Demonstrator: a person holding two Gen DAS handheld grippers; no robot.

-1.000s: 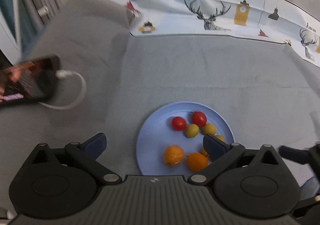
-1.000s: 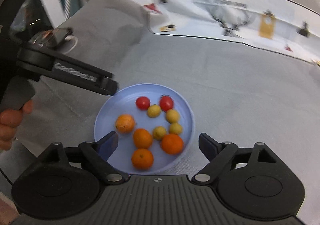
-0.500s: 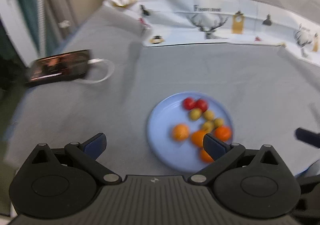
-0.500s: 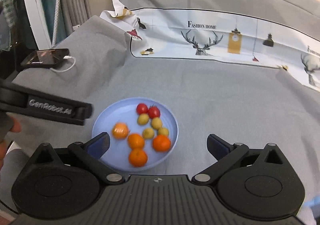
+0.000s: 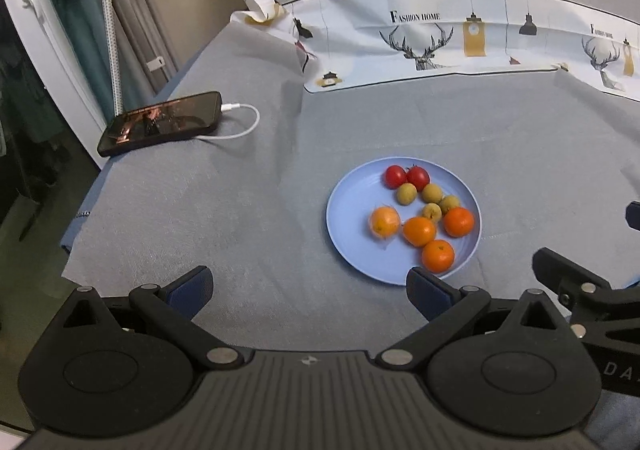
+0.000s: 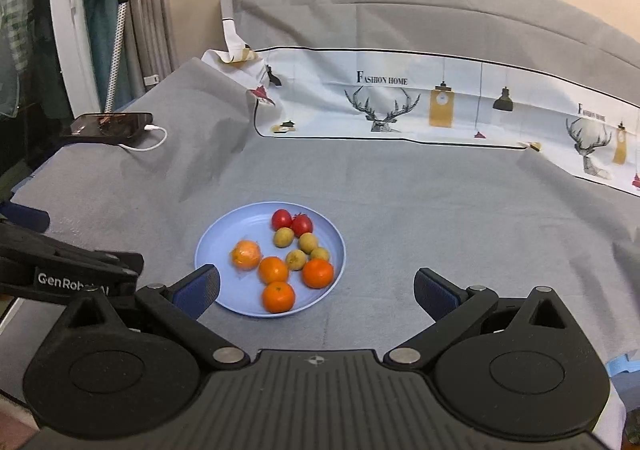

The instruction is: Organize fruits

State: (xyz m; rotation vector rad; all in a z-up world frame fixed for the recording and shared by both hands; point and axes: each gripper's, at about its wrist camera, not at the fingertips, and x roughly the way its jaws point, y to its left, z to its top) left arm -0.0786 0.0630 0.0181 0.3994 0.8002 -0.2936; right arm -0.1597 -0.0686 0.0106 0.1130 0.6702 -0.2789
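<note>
1. Blue plate (image 6: 338,250) sits on the grey-covered desk (image 6: 440,201). On it: two cherry tomatoes (image 6: 292,221) at the far rim, four small yellow-green fruits (image 6: 301,248) in the middle, four mandarins (image 6: 278,296) nearest, one of them in clear wrap (image 6: 246,254).
2. Left claw (image 5: 308,288): wide, nothing between the jaws, plate off to its right.
3. Right claw (image 6: 316,290): has just been opening, now fully wide and empty, near edge of the plate between the jaws.
4. All the fruit looks plated and roughly grouped by kind, so I'd judge the job near done; both claws stand clear.
5. If regrouping: take one fruit at a time, approach from above, close gently; tomatoes bruise, round fruit rolls.
6. Keep clear of the phone (image 5: 160,122) and its cable (image 5: 240,121) at far left.
</note>
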